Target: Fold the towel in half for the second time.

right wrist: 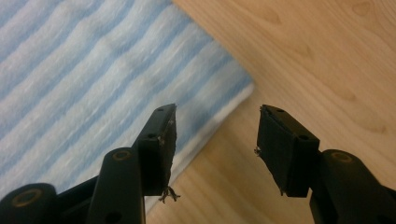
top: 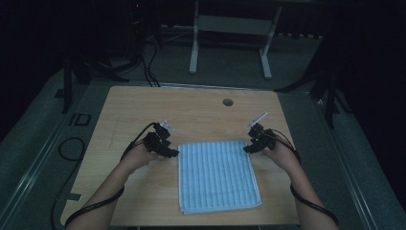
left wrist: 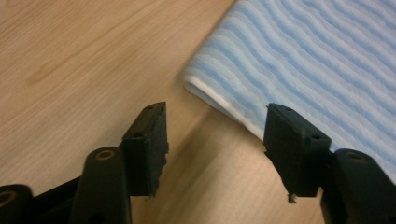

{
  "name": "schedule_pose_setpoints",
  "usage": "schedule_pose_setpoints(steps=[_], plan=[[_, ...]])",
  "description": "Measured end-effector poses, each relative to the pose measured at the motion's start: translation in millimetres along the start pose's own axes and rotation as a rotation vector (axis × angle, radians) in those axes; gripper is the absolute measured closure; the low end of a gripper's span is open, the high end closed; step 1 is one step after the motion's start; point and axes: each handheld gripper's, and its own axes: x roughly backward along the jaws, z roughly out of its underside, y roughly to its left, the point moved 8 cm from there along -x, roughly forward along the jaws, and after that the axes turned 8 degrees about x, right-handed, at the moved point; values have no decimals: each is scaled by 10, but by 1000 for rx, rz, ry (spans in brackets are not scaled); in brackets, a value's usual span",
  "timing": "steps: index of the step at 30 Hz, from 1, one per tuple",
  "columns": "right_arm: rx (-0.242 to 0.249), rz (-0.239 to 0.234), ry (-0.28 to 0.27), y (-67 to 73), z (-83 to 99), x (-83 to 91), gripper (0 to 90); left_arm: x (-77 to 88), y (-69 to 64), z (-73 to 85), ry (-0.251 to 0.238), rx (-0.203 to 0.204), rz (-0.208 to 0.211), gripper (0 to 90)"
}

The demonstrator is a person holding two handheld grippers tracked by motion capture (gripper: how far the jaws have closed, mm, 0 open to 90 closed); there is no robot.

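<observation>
dark room; grey floor [top: 225,67]; white desk frame [top: 230,28] behind.

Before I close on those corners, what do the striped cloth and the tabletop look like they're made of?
The cloth looks like soft woven cotton or terry, matte: blue and pale ribbed stripes, a white hem, and folded layers visible at its corner in the left gripper view. The tabletop looks like wood-grain laminate or veneer, smooth with a slight sheen; real wood cannot be ruled out.
</observation>
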Motion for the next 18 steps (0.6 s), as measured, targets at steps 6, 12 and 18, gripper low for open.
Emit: schedule_pose_setpoints(steps=[6, 12, 18], plan=[[-15, -12, 21, -121, -90, -88, 452, -117, 23, -70, 4, 5, 14, 397], [-48, -27, 44, -207, -117, -173, 447, -227, 17, -106, 20, 2, 12, 397], [-77, -38, 60, -248, -155, -262, 456, -335, 28, -145, 33, 7, 8, 398]])
